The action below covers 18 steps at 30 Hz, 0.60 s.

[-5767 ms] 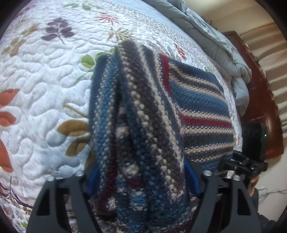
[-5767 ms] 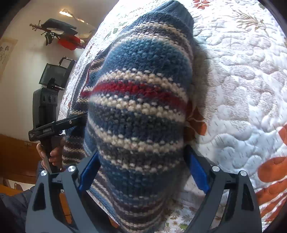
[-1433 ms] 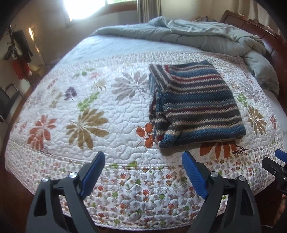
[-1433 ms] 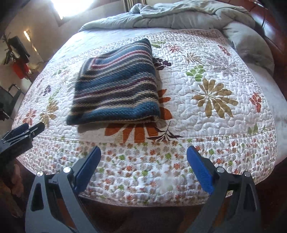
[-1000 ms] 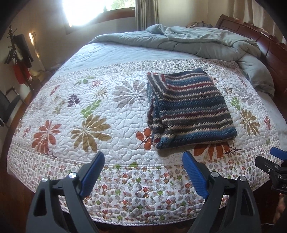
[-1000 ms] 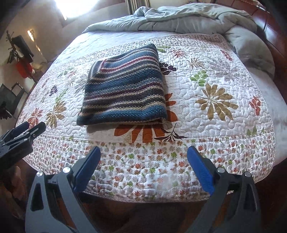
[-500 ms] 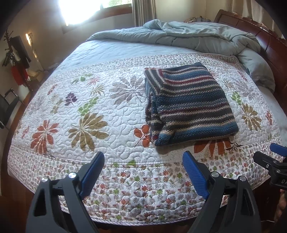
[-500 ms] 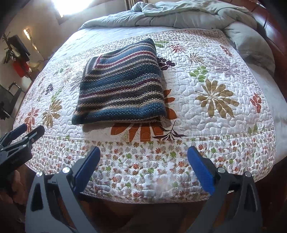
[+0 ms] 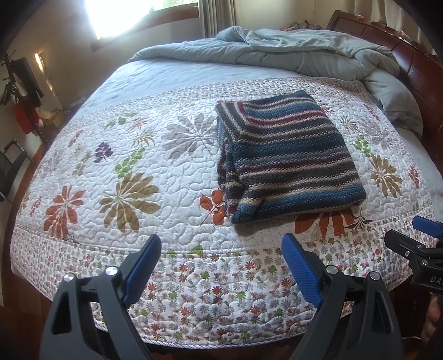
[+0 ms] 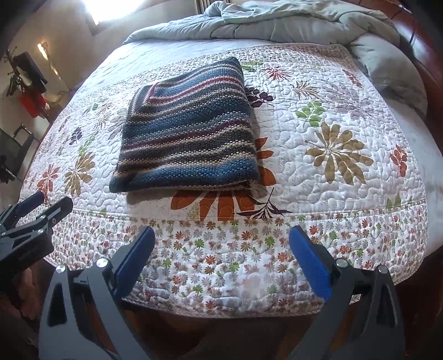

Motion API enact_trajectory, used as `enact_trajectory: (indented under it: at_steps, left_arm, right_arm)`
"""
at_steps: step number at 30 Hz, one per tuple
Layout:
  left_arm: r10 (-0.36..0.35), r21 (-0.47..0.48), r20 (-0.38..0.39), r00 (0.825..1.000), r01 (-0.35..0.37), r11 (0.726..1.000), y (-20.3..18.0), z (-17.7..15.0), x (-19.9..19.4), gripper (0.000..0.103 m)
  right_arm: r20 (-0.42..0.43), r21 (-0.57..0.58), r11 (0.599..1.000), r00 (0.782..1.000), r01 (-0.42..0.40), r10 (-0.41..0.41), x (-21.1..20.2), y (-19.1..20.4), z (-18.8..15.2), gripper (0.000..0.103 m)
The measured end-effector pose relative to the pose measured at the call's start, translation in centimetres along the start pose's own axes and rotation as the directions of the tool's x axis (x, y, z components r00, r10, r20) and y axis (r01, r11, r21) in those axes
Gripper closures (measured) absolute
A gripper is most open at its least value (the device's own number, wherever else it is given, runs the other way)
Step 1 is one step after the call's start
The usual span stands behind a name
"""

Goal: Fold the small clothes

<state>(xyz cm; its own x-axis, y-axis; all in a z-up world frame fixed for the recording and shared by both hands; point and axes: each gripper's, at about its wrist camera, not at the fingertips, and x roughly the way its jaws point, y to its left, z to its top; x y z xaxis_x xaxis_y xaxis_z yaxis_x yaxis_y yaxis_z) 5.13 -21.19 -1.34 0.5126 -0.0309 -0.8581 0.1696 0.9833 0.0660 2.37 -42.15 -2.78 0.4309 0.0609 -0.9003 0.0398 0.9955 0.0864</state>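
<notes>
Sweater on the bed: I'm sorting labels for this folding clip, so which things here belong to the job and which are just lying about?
Part of the job:
- sweater, folded on the quilt
- left gripper, open
- right gripper, open

Just lying about:
- grey comforter, bunched at the far end
- wooden headboard
- red item by the wall

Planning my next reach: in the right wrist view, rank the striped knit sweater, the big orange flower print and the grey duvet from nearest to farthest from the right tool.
1. Orange flower print, just ahead.
2. Striped knit sweater, folded, centre-left.
3. Grey duvet, bunched at the far end.
</notes>
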Motion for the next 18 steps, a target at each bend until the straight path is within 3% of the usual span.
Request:
enact_trajectory:
  at_steps: [18]
  left_arm:
    - [-0.01,0.004,-0.012,1.0,0.01,1.0,-0.4,0.23,0.15,0.014]
  right_arm:
    - [-0.003,0.009,1.0,1.0,-0.005,0.005,0.33,-0.13,0.16,0.006]
